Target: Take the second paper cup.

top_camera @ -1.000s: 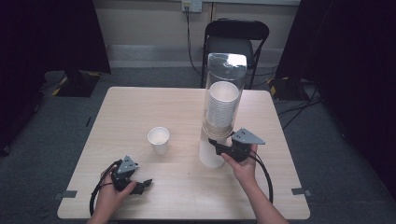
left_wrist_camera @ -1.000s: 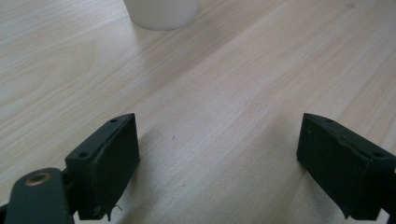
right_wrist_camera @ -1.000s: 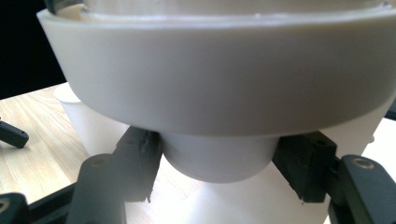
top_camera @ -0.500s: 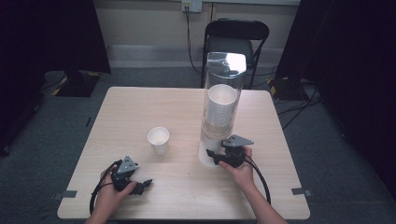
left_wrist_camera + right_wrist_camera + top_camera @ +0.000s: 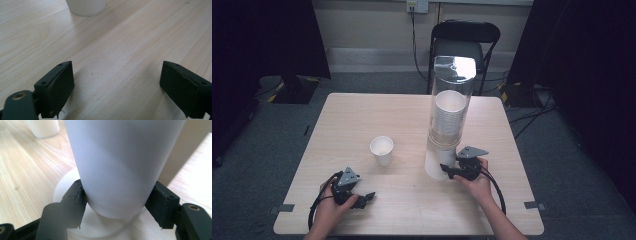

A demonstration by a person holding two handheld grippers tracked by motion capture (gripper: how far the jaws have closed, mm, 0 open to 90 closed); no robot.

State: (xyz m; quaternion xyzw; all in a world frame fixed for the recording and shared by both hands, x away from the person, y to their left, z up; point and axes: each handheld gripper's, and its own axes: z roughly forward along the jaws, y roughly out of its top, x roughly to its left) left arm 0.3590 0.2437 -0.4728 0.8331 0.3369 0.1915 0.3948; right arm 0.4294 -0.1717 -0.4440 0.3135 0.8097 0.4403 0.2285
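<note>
A tall clear dispenser tube (image 5: pixel 451 105) holding a stack of white paper cups stands right of the table's middle. Below its mouth hangs the lowest paper cup (image 5: pixel 435 162) (image 5: pixel 120 162), just above a white base disc (image 5: pixel 65 187). My right gripper (image 5: pixel 445 170) (image 5: pixel 117 202) is shut on this cup, one pad pressed on each side near its bottom. A single paper cup (image 5: pixel 382 150) (image 5: pixel 86 6) stands upright on the table to the left. My left gripper (image 5: pixel 368 198) (image 5: pixel 117 85) rests near the front left edge, open, with bare wood between its jaws.
The wooden table (image 5: pixel 362 115) stands on grey carpet. A black chair (image 5: pixel 464 40) sits behind its far edge, with cables on the floor at the back right. Black cables trail from both grippers towards the front edge.
My right gripper has sunk towards the table with the lowest cup in it, and the stack in the tube sits slightly lower. The left gripper has stayed where it was.
</note>
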